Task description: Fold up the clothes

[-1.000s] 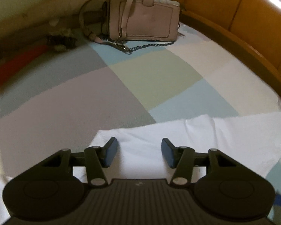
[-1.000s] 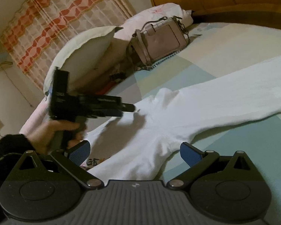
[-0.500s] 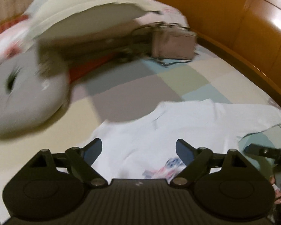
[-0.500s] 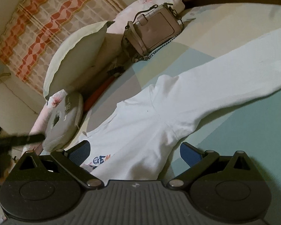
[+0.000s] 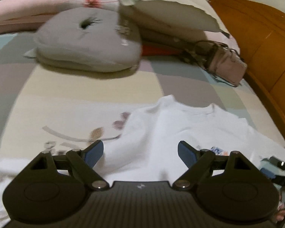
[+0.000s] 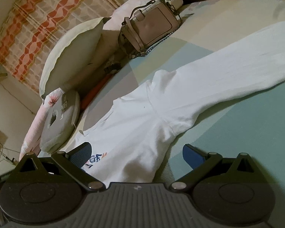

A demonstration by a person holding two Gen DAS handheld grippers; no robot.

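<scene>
White long-sleeved top [image 6: 142,117], spread flat, sleeve outstretched

Left gripper [image 5: 140,153] fingers spread above white sweatshirt [image 5: 180,133].

the white long-sleeved sweatshirt [image 6: 142,117] is running off the right edge of the right wrist view, its cuff out of sight. its coloured chest print [image 6: 96,160] is lying partly behind a blue gripper pad, letters unreadable. in the left wrist view, the round grey cushion [image 5: 89,43] and pink handbag [image 5: 224,64] are smearing with motion blur, and fingertips [image 5: 283,213] are peeking in at the bottom right corner.
</scene>
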